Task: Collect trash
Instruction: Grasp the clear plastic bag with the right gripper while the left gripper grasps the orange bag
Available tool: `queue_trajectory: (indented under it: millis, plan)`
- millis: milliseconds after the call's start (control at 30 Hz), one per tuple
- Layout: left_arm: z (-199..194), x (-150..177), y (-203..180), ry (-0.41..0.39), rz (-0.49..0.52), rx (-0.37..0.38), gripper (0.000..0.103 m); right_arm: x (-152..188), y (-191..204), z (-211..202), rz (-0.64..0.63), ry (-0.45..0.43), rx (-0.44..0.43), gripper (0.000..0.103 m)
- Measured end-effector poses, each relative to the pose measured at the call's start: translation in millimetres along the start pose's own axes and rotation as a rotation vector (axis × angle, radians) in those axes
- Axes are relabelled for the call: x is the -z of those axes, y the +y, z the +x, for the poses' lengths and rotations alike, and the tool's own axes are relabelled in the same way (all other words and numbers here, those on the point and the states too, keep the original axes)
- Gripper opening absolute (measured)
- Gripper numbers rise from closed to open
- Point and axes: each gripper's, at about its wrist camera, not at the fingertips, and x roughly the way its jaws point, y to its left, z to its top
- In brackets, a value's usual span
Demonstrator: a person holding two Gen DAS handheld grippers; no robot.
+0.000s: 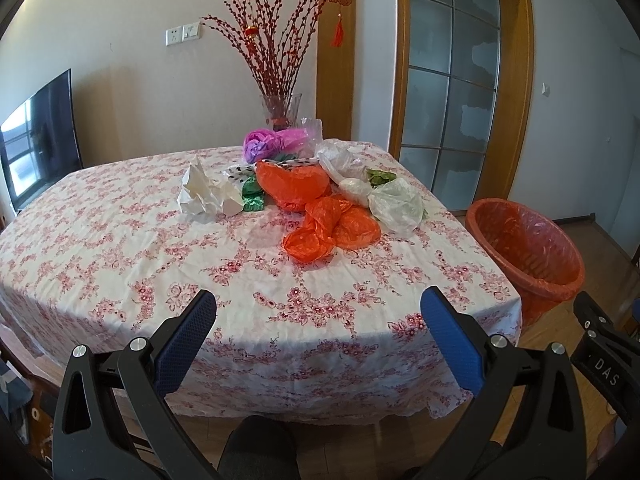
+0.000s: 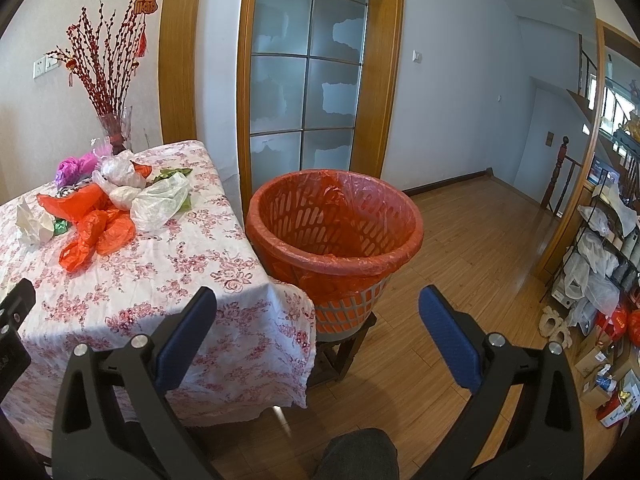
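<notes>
**Inspector:** Status of both tools is requested.

**Assessor:** The left gripper (image 1: pixel 318 312) is held back from the near table edge with its jaws spread wide and nothing between them. The right gripper (image 2: pixel 318 312) is likewise spread and empty, pointed toward the trash basket (image 2: pixel 335 236).

**Inspector:** Location of the trash?

**Assessor:** A loose heap is noted toward the far side of the floral tablecloth (image 1: pixel 120 264): crumpled white paper (image 1: pixel 204 194), green foil wrappers (image 1: pixel 253 196), orange plastic bags (image 1: pixel 328 226), a pale translucent bag (image 1: pixel 396 204) and a purple bag (image 1: pixel 260 145). The basket, lined with an orange bag, is set on a dark stand just beside the table's right corner. No item is seen inside it from these views.

**Inspector:** Hazards?

**Assessor:** Several are judged likely. The bags overlap, so more than one may be dragged when one is pinched, and pieces may be spilled over the edge. Thin film may slip from the pads during the carry. The tablecloth may be caught with a low pinch and the whole heap pulled. The glass vase (image 1: pixel 280 114) of red branches stands just behind the heap and may be knocked by an overreach. The raised basket may be tipped if its rim is struck.
</notes>
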Motion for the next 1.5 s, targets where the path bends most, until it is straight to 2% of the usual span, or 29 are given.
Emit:
queue_trajectory:
  millis: [367,500,733,1033,1267,1367,1500]
  plan:
    - [27,-7,18,0.065,-0.038,-0.004,0.101,-16,15,22,-0.032,0.01,-0.024,0.099]
    - [40,-11,31,0.088,-0.067,-0.037,0.101,-26,26,34,-0.039,0.023,-0.058,0.099]
    - [67,-24,60,0.124,-0.114,-0.09,0.101,-51,62,59,-0.073,0.03,-0.154,0.099]
    - [93,-45,94,0.11,-0.177,-0.134,0.101,-88,124,110,-0.119,0.082,-0.339,0.099]
    - [110,-51,99,0.107,-0.186,-0.115,0.101,-108,176,157,-0.159,0.158,-0.491,0.077]
    - [116,-54,98,0.103,-0.179,-0.105,0.101,-110,199,176,-0.186,0.209,-0.549,0.073]
    - [120,-56,97,0.105,-0.172,-0.099,0.101,-109,225,194,-0.23,0.253,-0.557,0.072]
